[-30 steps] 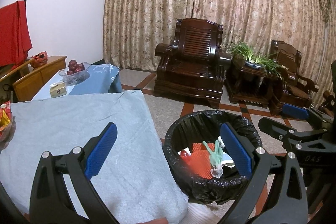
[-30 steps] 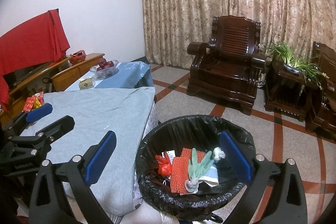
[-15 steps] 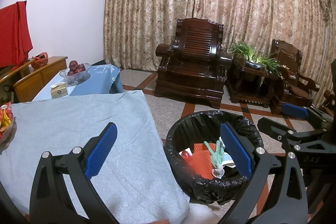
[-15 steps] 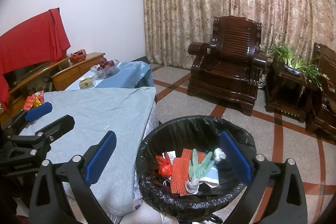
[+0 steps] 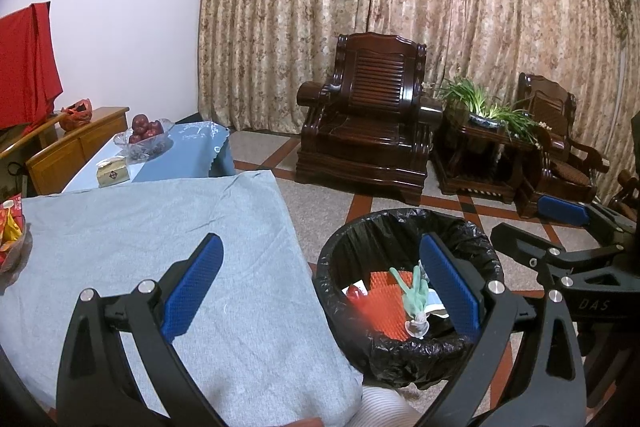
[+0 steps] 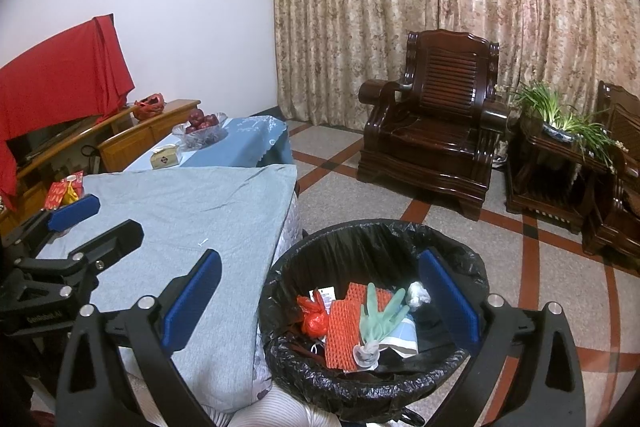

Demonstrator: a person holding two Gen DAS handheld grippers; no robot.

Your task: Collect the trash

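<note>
— Where are your fingers, starting from the left of the round bin lined with a black plastic bag (image 6: 372, 391)?

— My left gripper (image 5: 320, 287) is spread wide and holds nothing. Its left blue pad hangs over the grey cloth-covered table (image 5: 132, 227) just left of the bin, and its right pad sits over the bin's mouth. My right gripper (image 6: 320, 301) is likewise spread and empty: left pad over the table edge beside the bin, right pad above the bin's right inner wall.

— And the trash?

— All inside the bin, below and between my pads, touching neither. From the bin's left: a crumpled red plastic wrapper (image 6: 314, 319), then an orange foam fruit net (image 6: 340, 331) lying flat, then a pale green rubber glove (image 6: 378, 319) draped across the net with its cuff toward the bin's near rim. A small white crumpled wad (image 6: 418, 295) lies just right of the glove's fingertips, close under my right gripper's right pad. A white-and-blue paper piece (image 6: 404, 337) peeks out under the glove.

— What else lies left of the bin?

— At the table's far left edge, a red snack packet (image 6: 62, 193). Behind the table, a blue-clothed low table (image 6: 244, 143) with a glass bowl of dark red fruit (image 6: 200, 125) and a small beige tissue box (image 6: 164, 155).

— And beyond the bin?

— A dark carved wooden armchair (image 6: 436, 131) stands well behind the bin, and to its right a green potted plant on a dark wooden side table (image 6: 560, 123).
</note>
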